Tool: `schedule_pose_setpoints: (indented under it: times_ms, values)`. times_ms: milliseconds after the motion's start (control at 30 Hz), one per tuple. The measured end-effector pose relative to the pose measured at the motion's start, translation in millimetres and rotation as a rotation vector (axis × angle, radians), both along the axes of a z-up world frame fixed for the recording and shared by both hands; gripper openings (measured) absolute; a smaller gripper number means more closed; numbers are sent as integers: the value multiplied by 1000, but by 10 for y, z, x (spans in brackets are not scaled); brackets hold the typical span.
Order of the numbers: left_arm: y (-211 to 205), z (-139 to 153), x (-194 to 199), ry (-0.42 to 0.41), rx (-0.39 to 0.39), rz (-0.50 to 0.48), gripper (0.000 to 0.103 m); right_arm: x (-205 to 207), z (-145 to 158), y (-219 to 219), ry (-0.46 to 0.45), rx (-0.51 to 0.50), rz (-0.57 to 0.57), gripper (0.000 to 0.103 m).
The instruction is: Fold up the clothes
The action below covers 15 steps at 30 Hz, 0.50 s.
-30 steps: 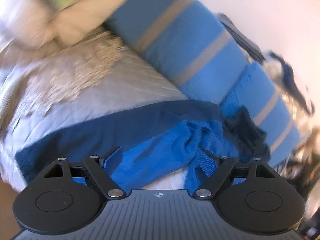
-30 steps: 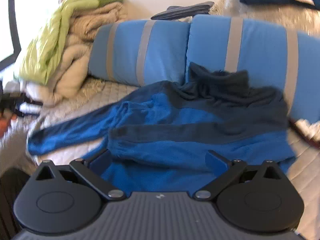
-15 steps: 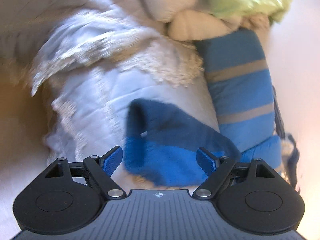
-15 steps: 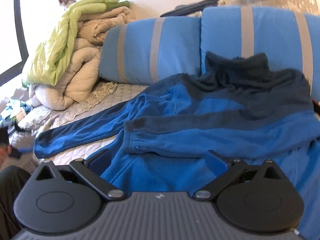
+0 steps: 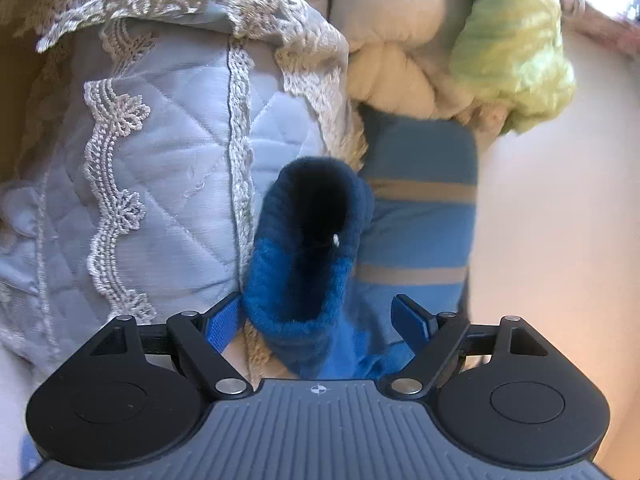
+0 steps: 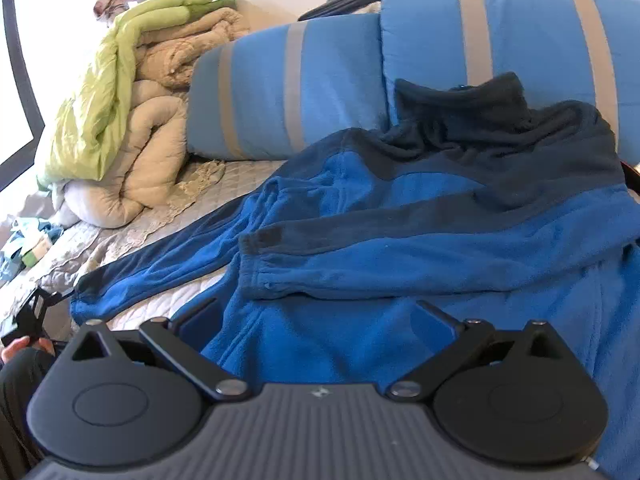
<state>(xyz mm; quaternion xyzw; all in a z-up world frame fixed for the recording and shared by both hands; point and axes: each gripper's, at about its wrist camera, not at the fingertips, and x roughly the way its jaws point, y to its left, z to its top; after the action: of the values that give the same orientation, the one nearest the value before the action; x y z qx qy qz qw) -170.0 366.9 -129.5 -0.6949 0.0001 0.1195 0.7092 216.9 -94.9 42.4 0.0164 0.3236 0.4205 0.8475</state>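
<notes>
Left gripper (image 5: pixel 318 320) gapes around sleeve cuff (image 5: pixel 308 240); right gripper (image 6: pixel 316 320) open above fleece (image 6: pixel 400 240).

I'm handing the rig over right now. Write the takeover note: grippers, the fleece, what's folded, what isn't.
Left gripper: jaws open around the cuff of the outstretched sleeve, not closed on it.
Right gripper: jaws open, empty, over the lower body of the two-tone blue fleece jacket.
Jacket lies on the quilted bedspread, collar against the blue striped cushions.
Done: one sleeve lies folded across the body.
Left: probably grip the outstretched cuff, bring that sleeve across, then fold the body.
</notes>
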Motion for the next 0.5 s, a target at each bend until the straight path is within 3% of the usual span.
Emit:
schedule_pose_setpoints:
  times_ms: [33,133,267,333,500]
  values:
    - [4,-11,-16,-7,-2,14,74,7,-3,0,2,-1,-2,103]
    - [11,-12,-30,0,16,21,44,26,-18,10,21,-2,-1,103]
    - [0,41,10,32,64,-4,41,62,-31,-2,50,5,-22,103]
    - [-10,101,55,64,94,-17,29,73,-35,-8,59,7,-34,103]
    - [-41,438,112,246,217,-36,16,69,-41,-10,60,-5,-44,103]
